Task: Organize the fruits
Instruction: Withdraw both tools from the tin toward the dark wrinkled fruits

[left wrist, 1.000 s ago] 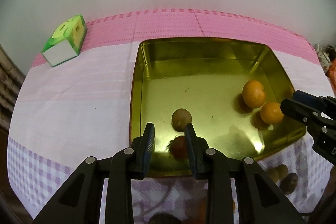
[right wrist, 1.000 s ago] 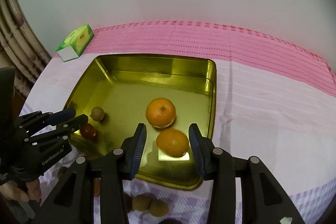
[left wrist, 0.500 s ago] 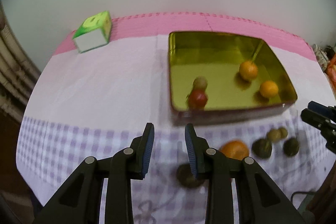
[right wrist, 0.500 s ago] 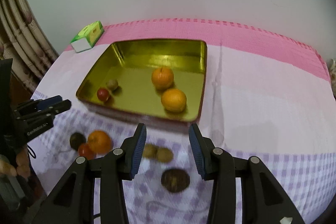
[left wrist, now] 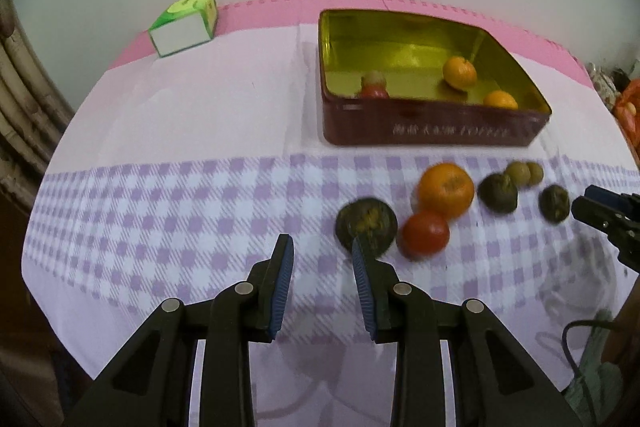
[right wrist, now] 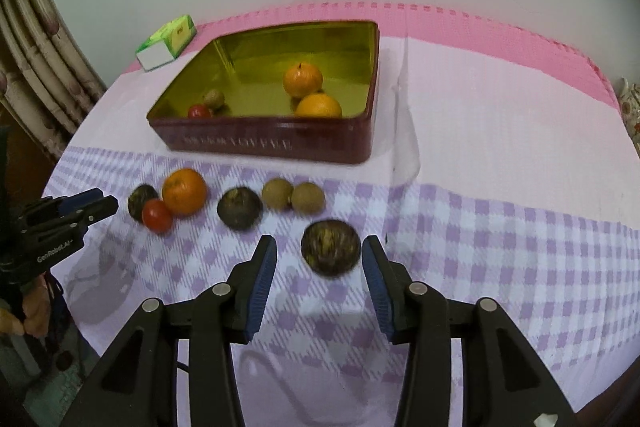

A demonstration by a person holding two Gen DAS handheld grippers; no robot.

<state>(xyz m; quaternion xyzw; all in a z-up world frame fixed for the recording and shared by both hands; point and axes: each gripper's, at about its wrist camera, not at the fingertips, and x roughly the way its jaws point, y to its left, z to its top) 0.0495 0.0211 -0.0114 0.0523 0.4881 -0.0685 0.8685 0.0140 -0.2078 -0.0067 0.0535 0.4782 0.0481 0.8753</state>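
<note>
A gold-lined red tin [left wrist: 432, 131] [right wrist: 272, 143] holds two oranges [right wrist: 303, 79], a small red fruit [right wrist: 199, 112] and a small brown fruit [right wrist: 213, 99]. On the checked cloth in front of it lie an orange [left wrist: 446, 190] [right wrist: 184, 191], a red tomato [left wrist: 425, 235] [right wrist: 157, 214], several dark round fruits [left wrist: 366, 225] [right wrist: 239, 207] and two small brown fruits [right wrist: 294, 195]. My left gripper [left wrist: 322, 249] is open and empty, just left of a dark fruit. My right gripper [right wrist: 318, 251] is open, its fingers either side of a dark fruit [right wrist: 330, 246], not touching.
A green and white carton [left wrist: 185, 23] [right wrist: 166, 42] lies on the pink band at the back left. A wall stands behind the table. Curtains [right wrist: 36, 67] hang at the left. A cable [left wrist: 580, 343] lies at the front right edge.
Both grippers have pulled back from over the tin toward the table's front. The loose fruits on the checked cloth have come into view; the right gripper now frames a dark fruit.
</note>
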